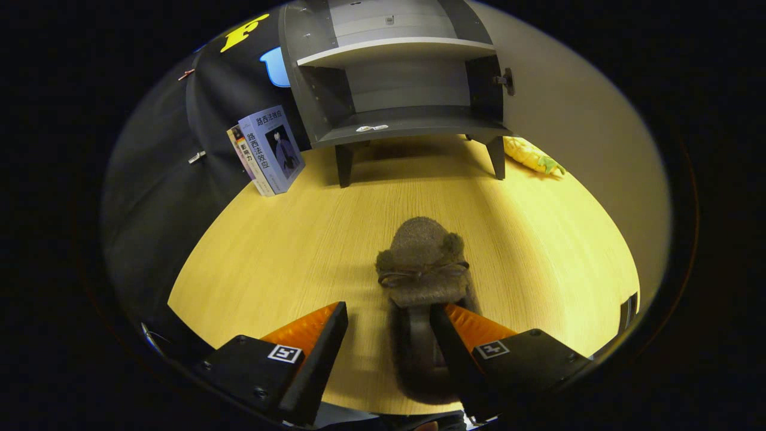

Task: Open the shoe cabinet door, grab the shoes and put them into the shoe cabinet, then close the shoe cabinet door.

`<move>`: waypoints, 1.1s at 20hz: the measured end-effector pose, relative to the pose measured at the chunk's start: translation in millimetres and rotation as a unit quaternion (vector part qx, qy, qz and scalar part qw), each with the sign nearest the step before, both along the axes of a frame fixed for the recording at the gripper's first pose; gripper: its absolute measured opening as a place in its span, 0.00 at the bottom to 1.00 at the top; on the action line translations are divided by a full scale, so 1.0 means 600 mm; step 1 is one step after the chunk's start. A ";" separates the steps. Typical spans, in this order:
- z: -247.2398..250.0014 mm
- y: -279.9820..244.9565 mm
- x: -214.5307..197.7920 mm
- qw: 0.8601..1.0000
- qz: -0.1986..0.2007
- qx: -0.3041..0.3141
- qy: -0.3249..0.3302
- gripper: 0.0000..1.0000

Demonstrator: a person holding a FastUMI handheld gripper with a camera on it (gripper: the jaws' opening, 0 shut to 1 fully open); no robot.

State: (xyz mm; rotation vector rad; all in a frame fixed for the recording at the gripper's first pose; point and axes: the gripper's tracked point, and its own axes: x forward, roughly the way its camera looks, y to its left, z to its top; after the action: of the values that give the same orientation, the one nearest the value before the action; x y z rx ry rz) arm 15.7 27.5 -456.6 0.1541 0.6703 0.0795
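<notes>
Slipper heel behind claw finger

Two books stand leaning against the black cloth wall, on the wooden floor, their covers turned outward. The front one has a pale blue cover with a dark figure on it; the one behind shows just a narrow strip. A yellow toy with a green end lies on the floor at the foot of a plain pale wall, well apart from the books.
</notes>
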 end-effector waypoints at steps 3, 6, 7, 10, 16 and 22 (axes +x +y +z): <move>-0.034 -0.002 0.035 1.000 -0.009 -0.021 -0.003 0.76; -0.035 -0.017 0.052 0.999 -0.040 -0.024 -0.010 0.33; -0.035 -0.015 0.060 0.999 -0.041 -0.017 -0.005 0.19; -0.011 -0.022 0.059 0.999 -0.035 -0.022 -0.014 0.06; 0.156 -0.036 0.057 0.998 -0.049 0.017 -0.046 0.05; 0.359 -0.044 0.084 0.995 -0.051 0.025 -0.078 0.06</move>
State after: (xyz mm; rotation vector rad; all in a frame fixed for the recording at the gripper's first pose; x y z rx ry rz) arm 66.2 1.0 -241.1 0.2289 0.5033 0.0096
